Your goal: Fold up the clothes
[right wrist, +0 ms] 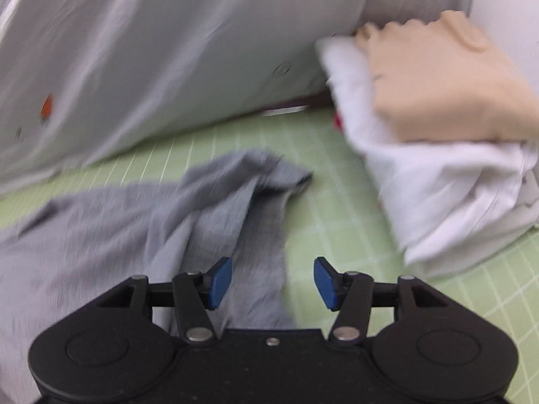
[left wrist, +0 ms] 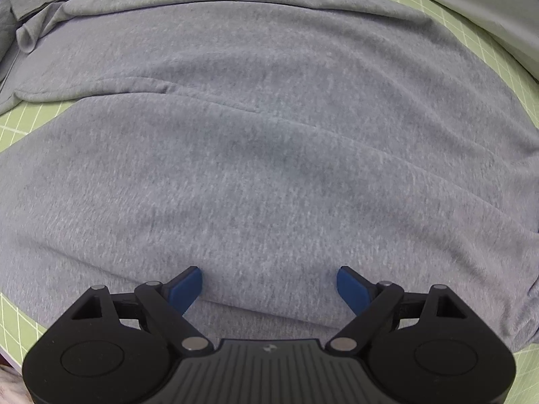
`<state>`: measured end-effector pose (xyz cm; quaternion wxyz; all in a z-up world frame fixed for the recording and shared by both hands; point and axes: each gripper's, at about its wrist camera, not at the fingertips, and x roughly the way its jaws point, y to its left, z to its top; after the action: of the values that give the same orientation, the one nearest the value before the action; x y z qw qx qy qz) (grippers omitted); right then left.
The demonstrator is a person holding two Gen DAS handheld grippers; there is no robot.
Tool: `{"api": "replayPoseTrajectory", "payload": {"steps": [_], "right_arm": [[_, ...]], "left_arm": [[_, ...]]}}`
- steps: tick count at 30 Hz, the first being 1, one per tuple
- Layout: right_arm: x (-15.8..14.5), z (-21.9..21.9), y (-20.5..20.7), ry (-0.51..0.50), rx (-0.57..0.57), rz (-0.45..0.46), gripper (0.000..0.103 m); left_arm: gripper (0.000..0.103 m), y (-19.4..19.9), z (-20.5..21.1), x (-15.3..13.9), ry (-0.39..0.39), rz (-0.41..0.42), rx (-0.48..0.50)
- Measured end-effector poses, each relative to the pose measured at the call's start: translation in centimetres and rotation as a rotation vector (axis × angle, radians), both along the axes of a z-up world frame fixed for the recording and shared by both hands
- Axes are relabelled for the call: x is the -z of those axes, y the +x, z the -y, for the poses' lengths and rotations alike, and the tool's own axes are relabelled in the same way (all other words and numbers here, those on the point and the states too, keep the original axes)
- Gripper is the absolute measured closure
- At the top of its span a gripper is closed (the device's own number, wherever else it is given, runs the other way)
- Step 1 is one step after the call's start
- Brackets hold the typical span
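Grey heathered jersey fills the left wrist view: a T-shirt [left wrist: 269, 141] lies spread over a green gridded cutting mat [left wrist: 30, 121], folds running across it from 9 to 3 o'clock and a sleeve bunched up at 10 o'clock. The left gripper [left wrist: 269, 288] sits at 6 o'clock with its blue pads [left wrist: 187, 288] spread wide, holding nothing, directly over the garment's near edge; whether the pads touch the cloth cannot be told. A pale grey fabric edge [left wrist: 488, 10] crosses the corner at 1 o'clock.

In the right wrist view, blurred by motion, the same grey T-shirt [right wrist: 111, 222] stretches from 9 o'clock toward centre, one rumpled sleeve [right wrist: 259, 175] reaching to just above the right gripper [right wrist: 273, 281]. That gripper, at 6 o'clock, is likewise spread wide and empty, its left pad [right wrist: 220, 281] over the shirt's edge, its right pad over bare mat [right wrist: 337, 208]. A pale printed sheet with small orange motifs [right wrist: 161, 57] rises from 9 to 12 o'clock. At 2 to 3 o'clock sits a pile of folded laundry, a beige garment [right wrist: 438, 84] resting on top of white ones [right wrist: 438, 195].
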<state>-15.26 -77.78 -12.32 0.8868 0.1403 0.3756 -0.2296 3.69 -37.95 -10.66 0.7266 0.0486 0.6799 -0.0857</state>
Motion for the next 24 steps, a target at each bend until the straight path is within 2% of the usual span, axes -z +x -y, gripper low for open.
{"api": "replayPoseTrajectory", "payload": {"steps": [4,6,9,13,15,17,19,22,24], "right_arm": [[1.0,-3.4,0.7,0.007,-0.039,0.000,0.045],[1.1,-3.9,1.4,0.043,-0.065,0.024,0.046],[1.5,-4.6,2.8,0.026,-0.107,-0.011,0.046],[2.3,-3.9,3.9,0.023,-0.095,-0.067,0.047],[1.9,-3.2,3.7,0.072,-0.083,-0.050,0.073],[0.3,-2.7,3.3,0.050,-0.066,0.004,0.088],[-1.5,-2.3,3.0,0.007,-0.046,0.064,0.090],[-2.2,-1.0,3.7,-0.027,0.011,0.074,0.092],[-2.6,0.0,4.2,-0.046,0.050,0.076,0.088]], "left_arm": [[0.015,-0.3,0.5,-0.4,-0.006,0.009,0.022],[0.015,-0.5,0.4,-0.4,-0.008,0.009,0.018],[0.015,-0.6,0.1,-0.4,-0.009,0.007,0.002],[0.015,-0.5,-0.4,-0.5,-0.013,0.007,-0.017],[0.015,-0.3,-0.7,-0.5,-0.013,0.009,-0.024],[0.015,-0.2,-0.7,-0.4,-0.009,0.010,-0.032],[0.015,-0.4,-0.8,-0.3,-0.006,0.007,-0.032],[0.015,-0.6,-0.9,-0.2,-0.004,0.004,-0.029],[0.015,-0.3,-0.7,-0.1,-0.008,0.003,-0.023]]}}
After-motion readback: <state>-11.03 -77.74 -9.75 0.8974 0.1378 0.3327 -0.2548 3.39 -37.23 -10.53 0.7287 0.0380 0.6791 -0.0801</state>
